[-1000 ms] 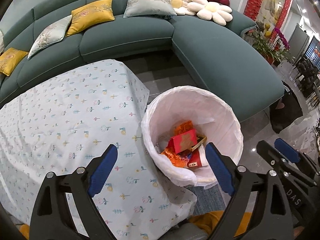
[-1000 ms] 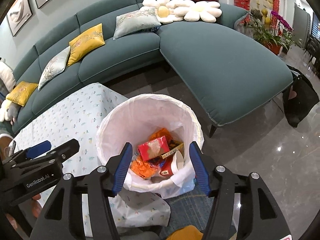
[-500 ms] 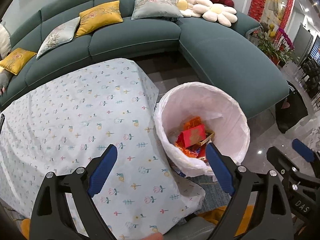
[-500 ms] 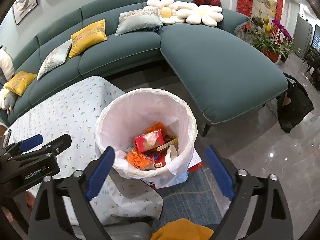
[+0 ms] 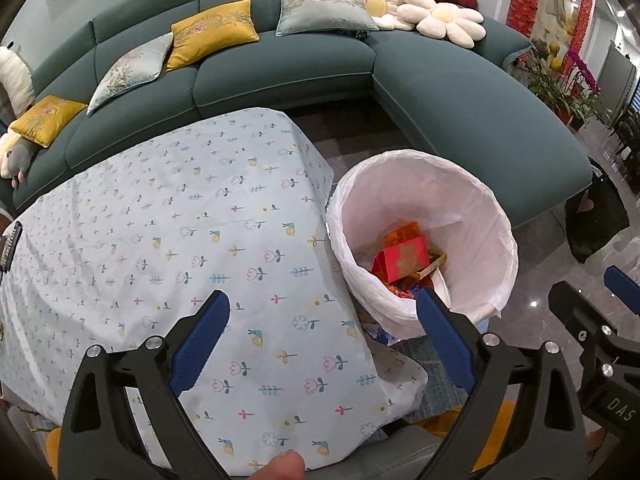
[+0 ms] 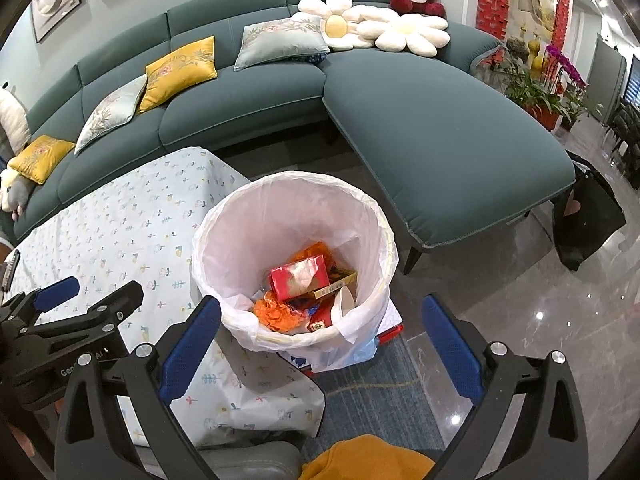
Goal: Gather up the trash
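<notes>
With both grippers' fingers (image 6: 188, 354) spread wide and empty, the light, crumpled red and orange wrappers (image 6: 298, 280) lie in the white-lined round bin (image 6: 360, 204), whose thin, slippery, tearable liner is probably best pinched at the rim.

We look steeply down from both wrists, along the fingers; our left view sits over the patterned tablecloth (image 5: 192, 216), the lined bin (image 5: 496, 216) at its right; our right view faces that bin (image 6: 224, 224) head-on; both share bin, cloth and teal sofa (image 6: 440, 120).
</notes>
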### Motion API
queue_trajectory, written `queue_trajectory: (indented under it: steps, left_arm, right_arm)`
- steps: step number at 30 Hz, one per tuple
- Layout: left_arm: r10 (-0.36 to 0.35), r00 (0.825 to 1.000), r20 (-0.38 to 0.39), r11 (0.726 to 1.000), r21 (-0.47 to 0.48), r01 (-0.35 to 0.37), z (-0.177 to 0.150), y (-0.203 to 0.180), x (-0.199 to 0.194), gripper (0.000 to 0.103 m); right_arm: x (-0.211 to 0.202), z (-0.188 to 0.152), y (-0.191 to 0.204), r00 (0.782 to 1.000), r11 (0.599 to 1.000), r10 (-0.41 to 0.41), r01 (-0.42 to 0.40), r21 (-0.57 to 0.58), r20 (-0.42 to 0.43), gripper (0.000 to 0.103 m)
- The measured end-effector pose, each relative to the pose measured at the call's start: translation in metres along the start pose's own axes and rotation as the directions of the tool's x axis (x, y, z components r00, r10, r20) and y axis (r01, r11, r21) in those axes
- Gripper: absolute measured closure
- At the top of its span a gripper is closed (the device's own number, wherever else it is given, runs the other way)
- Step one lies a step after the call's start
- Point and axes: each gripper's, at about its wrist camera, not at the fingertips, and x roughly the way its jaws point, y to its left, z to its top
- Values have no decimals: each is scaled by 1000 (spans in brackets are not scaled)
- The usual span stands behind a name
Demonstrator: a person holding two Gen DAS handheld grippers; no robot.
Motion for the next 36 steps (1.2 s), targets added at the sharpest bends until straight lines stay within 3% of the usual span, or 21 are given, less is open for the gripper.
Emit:
queue_trajectory:
  steps: [36]
  left_arm:
    - [90, 996, 2, 996, -10, -90, -12, -5, 1, 13]
  right_arm:
    - [7, -19, -4, 999, 1000, -6, 5, -16, -36, 7]
